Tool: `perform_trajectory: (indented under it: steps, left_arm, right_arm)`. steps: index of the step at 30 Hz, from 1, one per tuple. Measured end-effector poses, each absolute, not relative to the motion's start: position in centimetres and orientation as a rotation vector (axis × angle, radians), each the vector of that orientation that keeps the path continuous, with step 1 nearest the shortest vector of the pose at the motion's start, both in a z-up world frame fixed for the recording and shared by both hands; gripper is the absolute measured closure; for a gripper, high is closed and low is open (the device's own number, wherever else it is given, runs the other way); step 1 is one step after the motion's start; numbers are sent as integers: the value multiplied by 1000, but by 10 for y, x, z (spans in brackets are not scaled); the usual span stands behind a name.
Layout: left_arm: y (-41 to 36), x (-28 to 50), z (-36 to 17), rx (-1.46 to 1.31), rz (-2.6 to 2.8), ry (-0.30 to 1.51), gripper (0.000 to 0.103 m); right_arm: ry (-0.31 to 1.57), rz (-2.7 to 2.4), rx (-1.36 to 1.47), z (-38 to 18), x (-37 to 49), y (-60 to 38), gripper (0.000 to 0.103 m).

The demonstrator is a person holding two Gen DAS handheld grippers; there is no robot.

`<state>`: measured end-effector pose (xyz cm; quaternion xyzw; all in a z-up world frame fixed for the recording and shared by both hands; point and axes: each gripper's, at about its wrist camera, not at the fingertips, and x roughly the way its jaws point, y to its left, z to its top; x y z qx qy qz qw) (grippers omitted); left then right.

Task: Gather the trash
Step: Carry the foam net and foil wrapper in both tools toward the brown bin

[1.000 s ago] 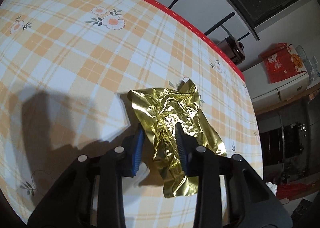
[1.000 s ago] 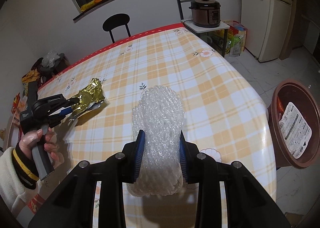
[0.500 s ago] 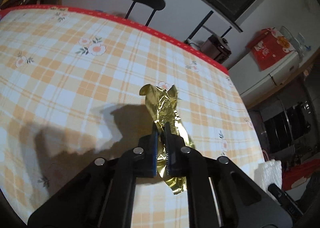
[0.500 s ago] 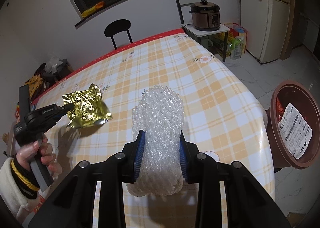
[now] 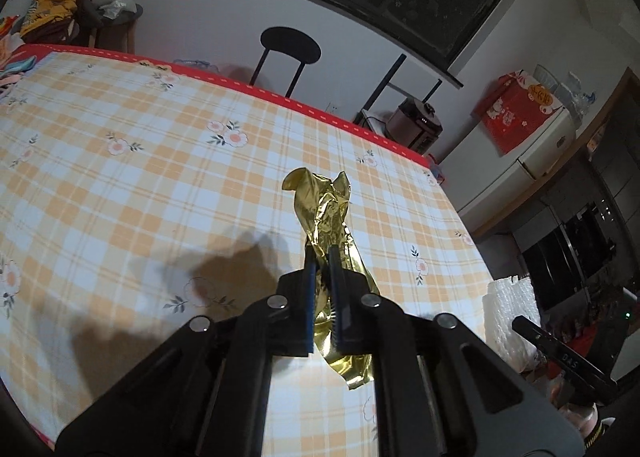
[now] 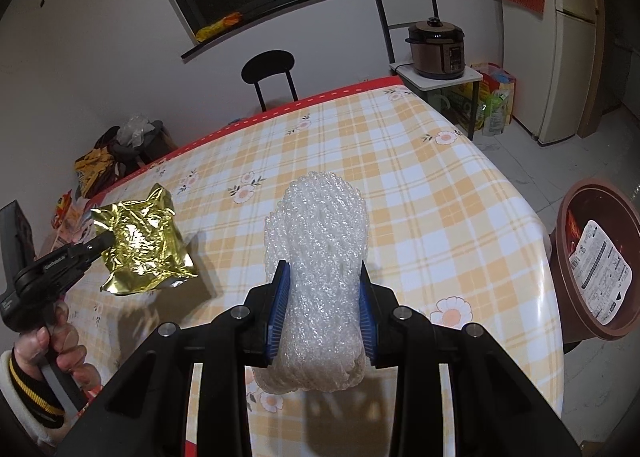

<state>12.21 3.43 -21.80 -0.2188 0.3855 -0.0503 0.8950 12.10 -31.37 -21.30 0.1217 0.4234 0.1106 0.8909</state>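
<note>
Gold foil wrapper [image 5: 326,217] hangs clear above the desk [image 5: 120,185], clenched in your left tongs [image 5: 320,257]; a second ago it lay flat there. Your right tongs [image 6: 322,269] grip the bubble wrap [image 6: 320,241] near the desk's rounded edge, the brown bin [image 6: 596,269] just beyond.

home kitchen | fridge [image 6: 568,37] | rice cooker [image 6: 436,49] | checked table [image 6: 400,161]
</note>
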Motion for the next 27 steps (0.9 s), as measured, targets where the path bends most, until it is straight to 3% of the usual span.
perform_trajectory:
  steps: [27]
  left_arm:
    - [-22, 74, -155, -378, -173, 720, 93]
  right_arm:
    - [747, 204, 342, -183, 88, -380, 71]
